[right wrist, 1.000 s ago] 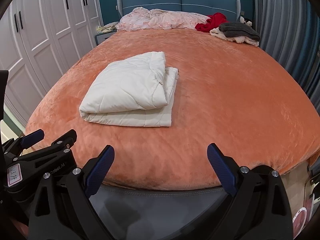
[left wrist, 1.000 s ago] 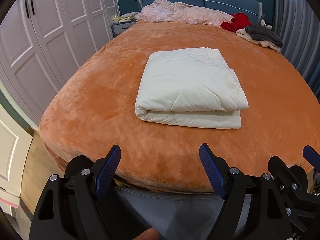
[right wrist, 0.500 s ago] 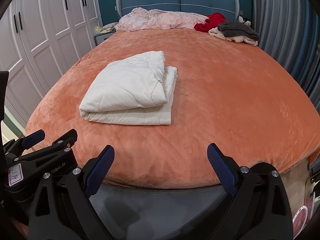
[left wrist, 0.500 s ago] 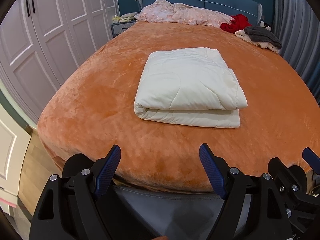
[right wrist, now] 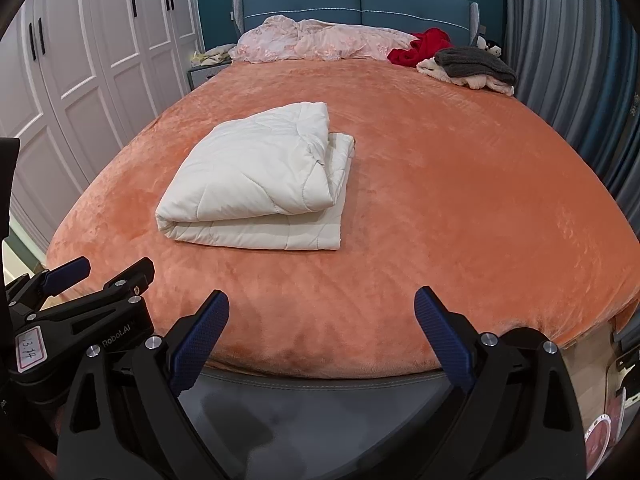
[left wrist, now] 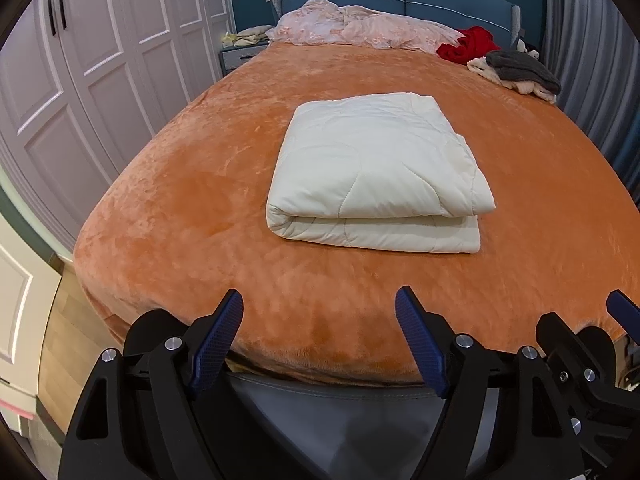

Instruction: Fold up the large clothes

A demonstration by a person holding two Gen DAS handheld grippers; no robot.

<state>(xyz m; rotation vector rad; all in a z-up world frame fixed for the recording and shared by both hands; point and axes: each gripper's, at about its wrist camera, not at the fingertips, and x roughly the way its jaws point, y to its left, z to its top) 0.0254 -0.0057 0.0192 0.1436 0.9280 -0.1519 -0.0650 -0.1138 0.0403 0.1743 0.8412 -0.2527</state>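
A cream quilted padded garment (left wrist: pixel 380 172) lies folded into a thick rectangle on the orange bed cover (left wrist: pixel 180 216); it also shows in the right wrist view (right wrist: pixel 260 184) on the bed cover (right wrist: pixel 460 200). My left gripper (left wrist: pixel 320 320) is open and empty, held at the foot edge of the bed, well short of the fold. My right gripper (right wrist: pixel 322 320) is open and empty, also at the foot edge, to the right of the left gripper (right wrist: pixel 64 276).
A pink crumpled quilt (left wrist: pixel 360 30), a red garment (left wrist: pixel 468 44) and a grey and cream clothes pile (left wrist: pixel 520 70) lie at the head of the bed. White wardrobe doors (left wrist: pixel 80 60) stand on the left, grey curtains (right wrist: pixel 580 80) on the right.
Both grippers have drifted very slightly; the folded garment has not moved and both grippers stay open.
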